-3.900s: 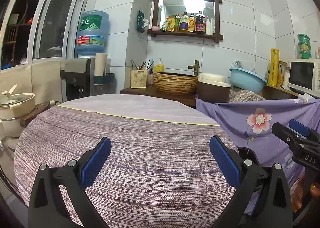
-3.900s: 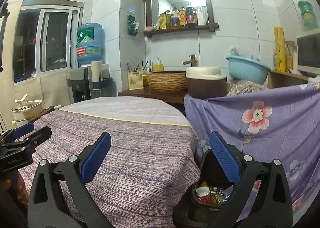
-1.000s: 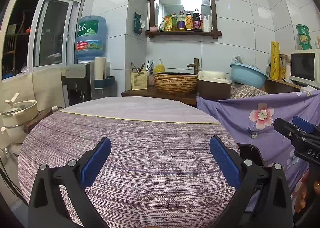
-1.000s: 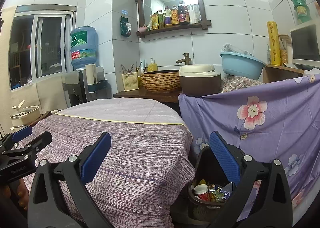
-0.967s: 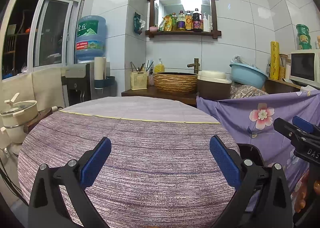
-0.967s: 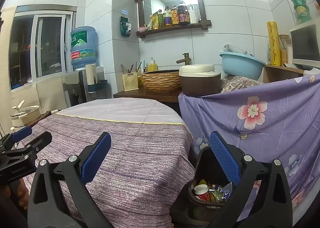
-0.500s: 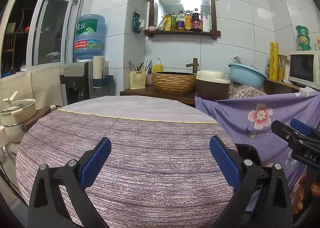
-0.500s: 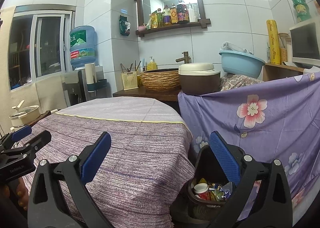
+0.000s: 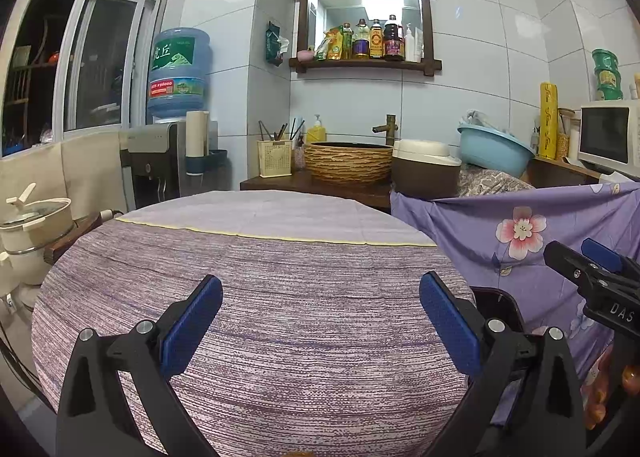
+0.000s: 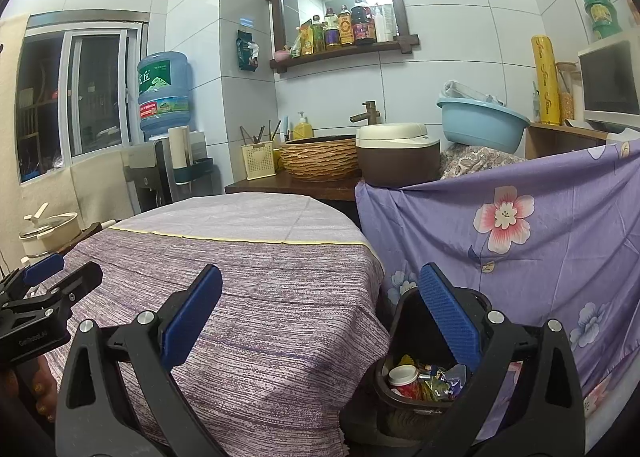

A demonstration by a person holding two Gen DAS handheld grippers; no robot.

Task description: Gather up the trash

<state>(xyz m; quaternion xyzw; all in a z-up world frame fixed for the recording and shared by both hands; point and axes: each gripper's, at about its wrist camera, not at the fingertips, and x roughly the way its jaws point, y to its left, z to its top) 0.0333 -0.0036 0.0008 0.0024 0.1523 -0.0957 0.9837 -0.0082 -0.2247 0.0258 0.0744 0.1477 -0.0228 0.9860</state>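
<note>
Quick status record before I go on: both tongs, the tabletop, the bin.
left tongs: open, holding nothing, over the table
right tongs: open, holding nothing, at the table's right edge, above the bin
table: round, purple striped cloth; no trash seen on the visible part
trash bin: dark, on the floor right of the table, holds wrappers and a white-capped item

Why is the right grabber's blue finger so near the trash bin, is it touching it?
Cannot tell. In the right wrist view the open right gripper has one finger overlapping the trash bin, with no gap or contact visible.
</note>
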